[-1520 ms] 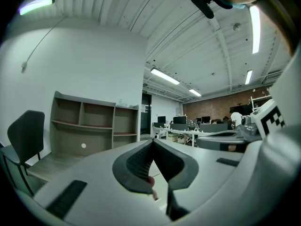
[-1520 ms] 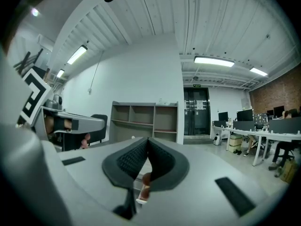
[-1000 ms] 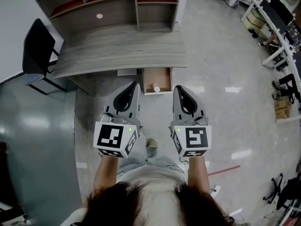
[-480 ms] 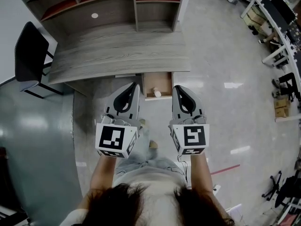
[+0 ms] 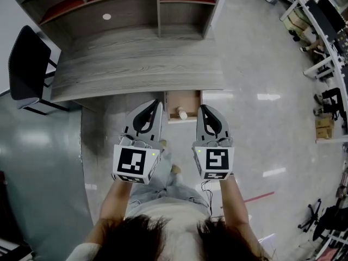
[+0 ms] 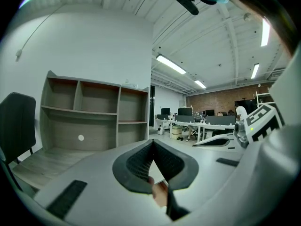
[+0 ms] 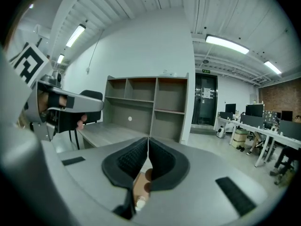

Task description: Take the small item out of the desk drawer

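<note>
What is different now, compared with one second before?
The person stepped nearer the grey wooden desk, bringing the left gripper and right gripper closer to the open wooden drawer. Unchanged: both grippers shut and empty, the small white item still in the drawer.

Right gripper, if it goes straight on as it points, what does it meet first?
Right gripper likely meets the desk at its front edge, just right of the open drawer. Height is unclear; it might instead pass over to the shelf.
</note>
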`<state>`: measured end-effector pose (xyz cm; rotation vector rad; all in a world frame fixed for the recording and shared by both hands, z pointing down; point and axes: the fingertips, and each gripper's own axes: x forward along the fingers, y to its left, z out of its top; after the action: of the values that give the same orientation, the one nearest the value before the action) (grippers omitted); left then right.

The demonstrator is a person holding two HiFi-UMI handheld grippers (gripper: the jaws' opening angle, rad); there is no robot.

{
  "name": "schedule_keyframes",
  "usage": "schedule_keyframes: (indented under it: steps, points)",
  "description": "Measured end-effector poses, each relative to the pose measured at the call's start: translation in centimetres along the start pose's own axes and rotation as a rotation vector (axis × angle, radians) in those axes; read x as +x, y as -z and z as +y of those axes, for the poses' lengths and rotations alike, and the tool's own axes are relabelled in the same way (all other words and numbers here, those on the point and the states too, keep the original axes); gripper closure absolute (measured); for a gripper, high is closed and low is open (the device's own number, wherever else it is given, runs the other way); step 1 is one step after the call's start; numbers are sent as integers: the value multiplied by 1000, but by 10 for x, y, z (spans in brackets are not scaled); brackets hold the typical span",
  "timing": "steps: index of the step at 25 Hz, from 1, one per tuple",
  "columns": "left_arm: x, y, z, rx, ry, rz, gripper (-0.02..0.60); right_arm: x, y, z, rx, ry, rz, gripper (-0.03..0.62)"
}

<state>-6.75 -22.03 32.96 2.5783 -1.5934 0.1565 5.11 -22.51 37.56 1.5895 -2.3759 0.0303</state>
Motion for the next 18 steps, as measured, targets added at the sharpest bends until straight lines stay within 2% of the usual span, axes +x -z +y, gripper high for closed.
schedule_keyframes:
  steps: [18]
  points:
    - [54,49,28,7,54,46,569,66,95,18,15,-50,199,565]
